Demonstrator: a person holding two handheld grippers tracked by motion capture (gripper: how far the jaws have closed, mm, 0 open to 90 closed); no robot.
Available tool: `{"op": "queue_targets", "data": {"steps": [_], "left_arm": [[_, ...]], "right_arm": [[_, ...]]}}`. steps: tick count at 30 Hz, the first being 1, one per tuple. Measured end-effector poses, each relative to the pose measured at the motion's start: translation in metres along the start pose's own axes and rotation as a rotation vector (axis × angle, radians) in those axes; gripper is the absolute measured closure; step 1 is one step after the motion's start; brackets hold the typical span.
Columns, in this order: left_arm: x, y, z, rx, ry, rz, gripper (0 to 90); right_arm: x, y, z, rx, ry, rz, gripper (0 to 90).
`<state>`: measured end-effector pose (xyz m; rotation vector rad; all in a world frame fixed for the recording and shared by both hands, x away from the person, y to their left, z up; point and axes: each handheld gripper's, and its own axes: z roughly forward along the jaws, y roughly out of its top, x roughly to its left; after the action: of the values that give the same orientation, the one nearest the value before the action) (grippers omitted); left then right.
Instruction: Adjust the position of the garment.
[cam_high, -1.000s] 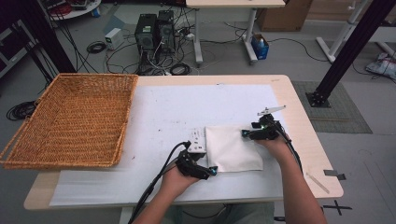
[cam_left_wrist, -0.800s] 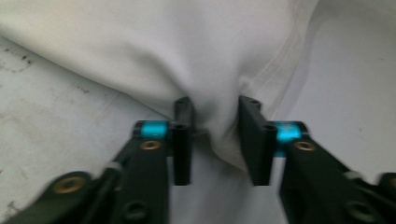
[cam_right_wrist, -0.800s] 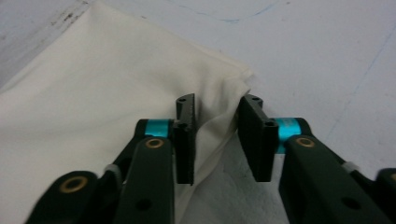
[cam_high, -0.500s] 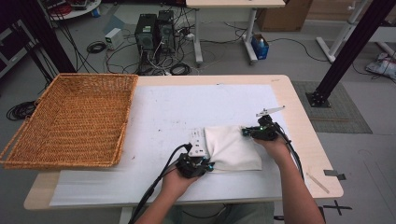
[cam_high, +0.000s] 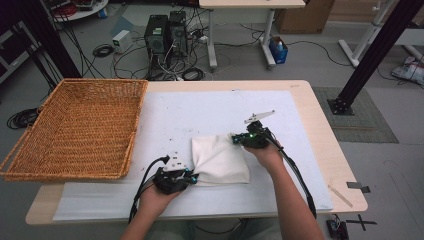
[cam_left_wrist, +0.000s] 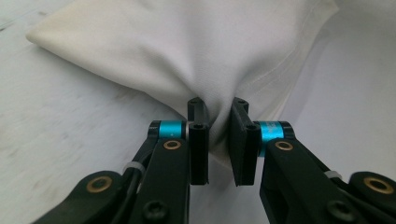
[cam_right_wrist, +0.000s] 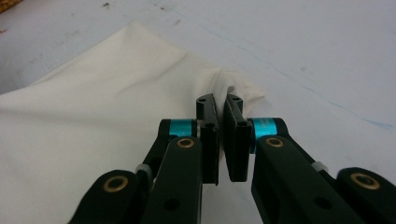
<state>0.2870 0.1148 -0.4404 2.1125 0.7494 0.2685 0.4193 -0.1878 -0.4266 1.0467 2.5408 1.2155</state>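
A folded white cloth (cam_high: 220, 159) lies on the white mat in the middle of the table. My left gripper (cam_high: 192, 176) is at the cloth's near left corner. Its jaws have just been closing and now pinch a bunched fold of the cloth (cam_left_wrist: 196, 51), as the left gripper (cam_left_wrist: 218, 105) view shows. My right gripper (cam_high: 235, 140) is at the far right corner, and the right gripper (cam_right_wrist: 219, 100) view shows it shut on a puckered tip of the cloth (cam_right_wrist: 93, 121).
A large wicker basket (cam_high: 75, 127) stands on the table's left side, its rim close to the left hand. The white mat (cam_high: 215, 107) covers most of the wooden table (cam_high: 325, 135). A small strip lies near the right front edge (cam_high: 341, 195).
Both grippers closed on the cloth's corners and moved left towards the basket. The cloth has slid left with them, and its corners are now bunched.
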Motion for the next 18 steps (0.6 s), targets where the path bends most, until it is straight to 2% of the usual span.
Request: {"op": "queue_targets", "data": {"steps": [4, 6, 10, 11, 12, 14, 15, 16, 18], "left_arm": [[0.009, -0.009, -0.018, -0.006, 0.026, -0.006, 79.3], [0.010, -0.013, -0.022, -0.003, 0.029, -0.009, 79.3], [0.010, -0.017, -0.021, -0.028, 0.029, -0.014, 77.8], [0.010, -0.017, -0.021, -0.053, 0.025, -0.043, 63.0], [0.011, -0.016, -0.021, -0.060, 0.023, -0.052, 51.1], [0.010, -0.011, -0.022, -0.113, 0.041, -0.063, 35.0], [0.010, -0.011, -0.022, -0.113, 0.041, -0.063, 30.9], [0.012, -0.004, -0.026, -0.169, 0.056, -0.049, 26.4], [0.013, 0.000, -0.029, -0.185, 0.068, -0.042, 19.8]], "right_arm": [[0.010, 0.007, 0.011, 0.004, 0.013, -0.010, 87.6], [0.012, 0.008, 0.014, 0.006, 0.019, -0.009, 87.5], [0.014, 0.010, 0.015, 0.003, 0.021, -0.010, 85.9], [0.013, 0.009, 0.013, -0.003, 0.015, -0.004, 72.6], [0.012, 0.009, 0.011, -0.007, 0.019, 0.002, 66.2], [0.009, 0.009, 0.003, -0.023, 0.016, 0.003, 51.5], [0.008, 0.010, -0.002, -0.035, 0.008, 0.006, 45.6], [0.008, 0.010, -0.008, -0.051, 0.008, 0.003, 40.7], [0.007, 0.009, -0.021, -0.087, 0.003, -0.010, 31.7]]}}
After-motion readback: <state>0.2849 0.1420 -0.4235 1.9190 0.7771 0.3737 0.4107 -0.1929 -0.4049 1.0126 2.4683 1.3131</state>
